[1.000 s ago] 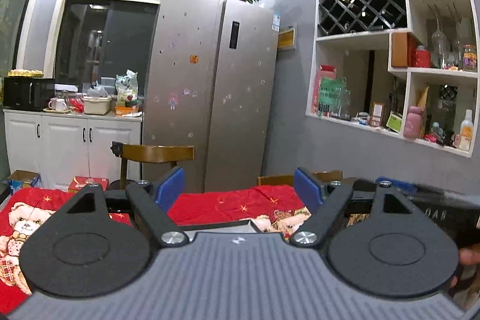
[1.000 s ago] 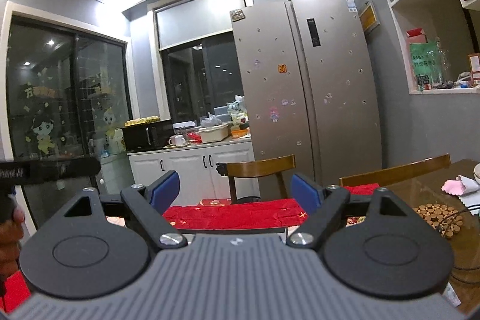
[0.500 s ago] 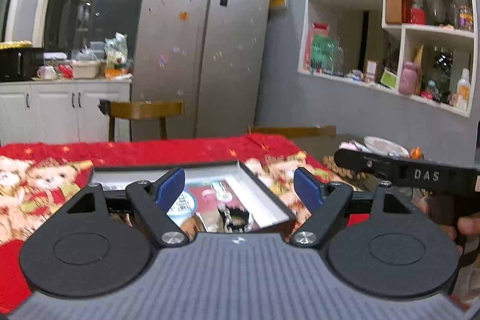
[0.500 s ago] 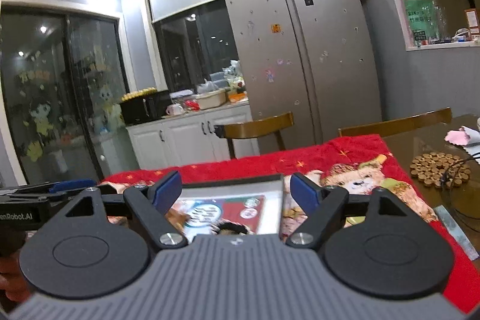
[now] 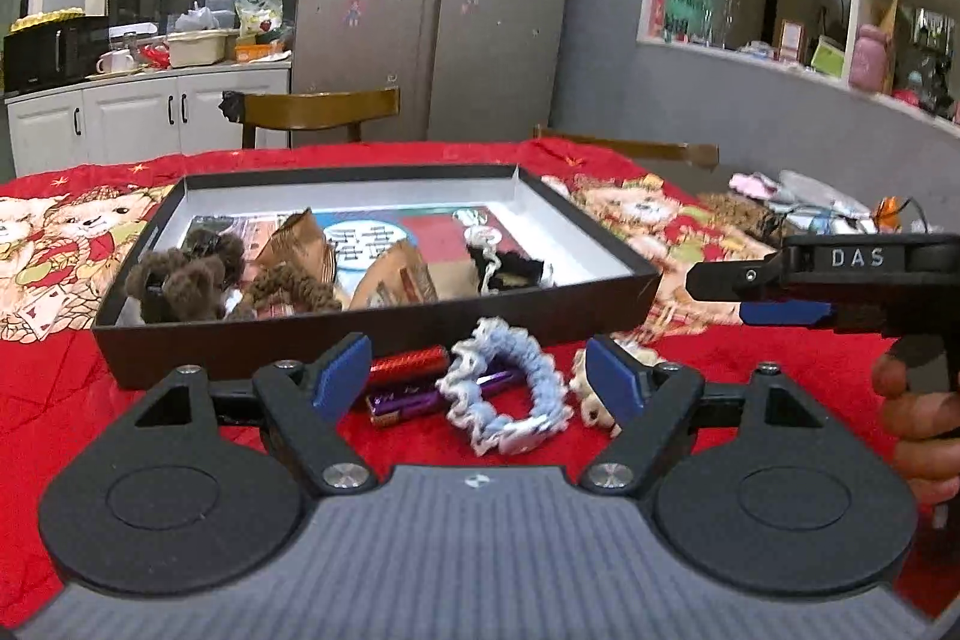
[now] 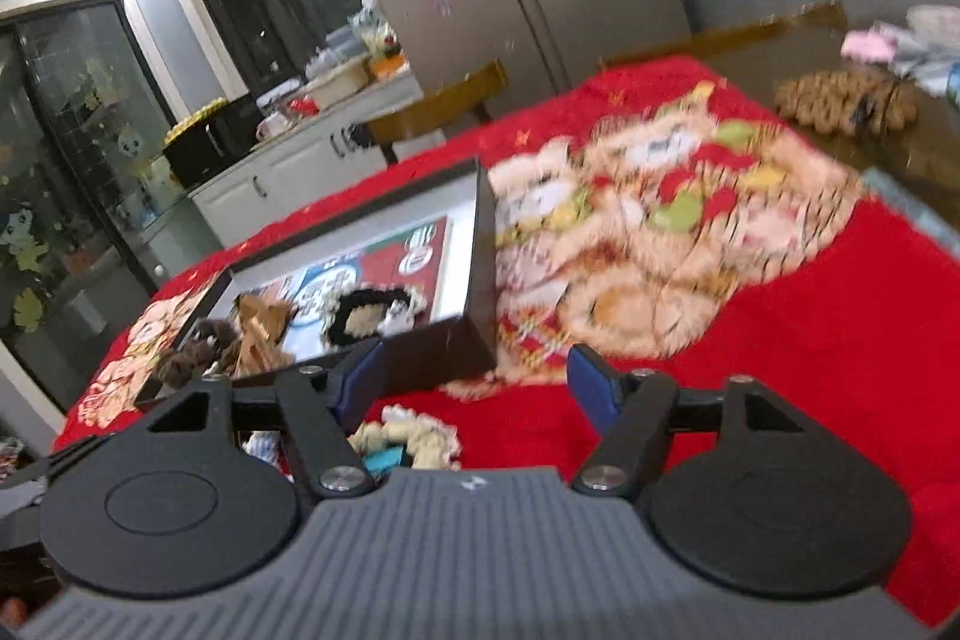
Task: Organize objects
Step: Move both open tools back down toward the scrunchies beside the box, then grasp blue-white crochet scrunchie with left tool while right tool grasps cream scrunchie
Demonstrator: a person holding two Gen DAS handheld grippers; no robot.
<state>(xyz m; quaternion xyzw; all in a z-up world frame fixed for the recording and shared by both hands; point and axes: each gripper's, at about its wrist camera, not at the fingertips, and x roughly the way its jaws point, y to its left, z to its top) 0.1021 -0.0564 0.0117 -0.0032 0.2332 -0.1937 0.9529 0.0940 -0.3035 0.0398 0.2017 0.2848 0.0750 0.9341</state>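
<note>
Operator: Left wrist view, status?

Technician: Left gripper (image 5: 480,379) sits at lower centre, jaws spread wide, nothing between the blue pads (image 5: 343,375). A pale blue scrunchie (image 5: 503,387) lies on the red tablecloth (image 5: 54,388) between the fingertips, not touched. A purple bar (image 5: 420,396) passes under its left edge; a red foil roll (image 5: 408,359) lies just behind that. A small cream item (image 5: 591,394) rests beside the right pad. The black box (image 5: 384,331) stands at frame centre behind these, holding brown scrunchies (image 5: 192,277), brown packets (image 5: 390,274) and a black-and-white scrunchie (image 5: 501,262). The right gripper (image 5: 780,292) enters at the right edge; its jaw state cannot be read in this view.

Operator: Right wrist view?

Technician: Frame is blurred. Right gripper (image 6: 474,388) is at lower centre, jaws released and empty. The black box (image 6: 480,280) is at centre left. A cream scrunchie (image 6: 414,436) with a teal item (image 6: 384,460) lies at the left pad (image 6: 360,385) on the tablecloth (image 6: 810,370).
</note>
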